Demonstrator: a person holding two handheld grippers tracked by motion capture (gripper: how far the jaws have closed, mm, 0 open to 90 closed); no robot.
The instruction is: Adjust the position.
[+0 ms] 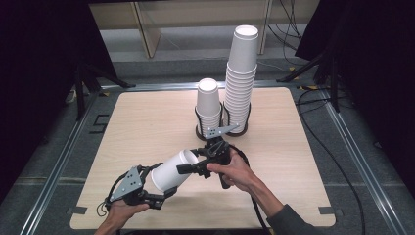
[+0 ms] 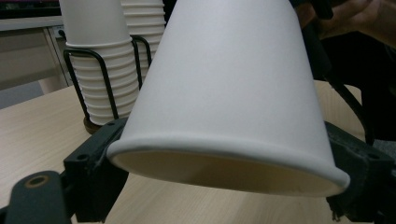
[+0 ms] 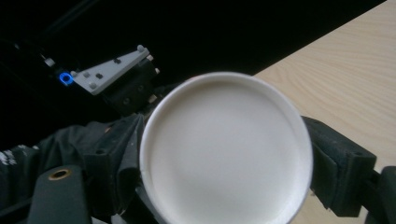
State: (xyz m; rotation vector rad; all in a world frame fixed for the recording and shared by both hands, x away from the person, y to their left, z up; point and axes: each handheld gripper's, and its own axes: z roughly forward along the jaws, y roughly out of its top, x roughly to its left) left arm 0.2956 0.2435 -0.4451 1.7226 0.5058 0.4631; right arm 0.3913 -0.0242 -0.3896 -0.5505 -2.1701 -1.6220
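Dark curtains close in both sides of a pale wooden table (image 1: 147, 127); grey floor and black cables lie behind it.

Containers first: a black wire cup holder (image 1: 221, 128) stands at the table's far middle with two slots. Left slot holds a short stack of white paper cups (image 1: 208, 104), right slot a tall stack of white paper cups (image 1: 242, 73) leaning a bit to the right. Both stacks sit base up (rims down), nested one over the next.

One single white paper cup (image 1: 172, 169) is held on its side above the near part of the table, between the two hands, rim end toward the person's left, base end toward the right.

Left gripper (image 1: 155, 188): jaws have just been closing, and the cup's rim end is between them. In the left gripper view the black pads sit against the cup wall (image 2: 224, 93) on either side just behind the rim, so it grips the cup.

Right gripper (image 1: 192, 165): jaws around the cup's base end, approx. as wide as the cup. In the right gripper view the round white base (image 3: 226, 149) sits between the pads, touching both sides; held there too. Inside of the cup shows nothing but bare wall.
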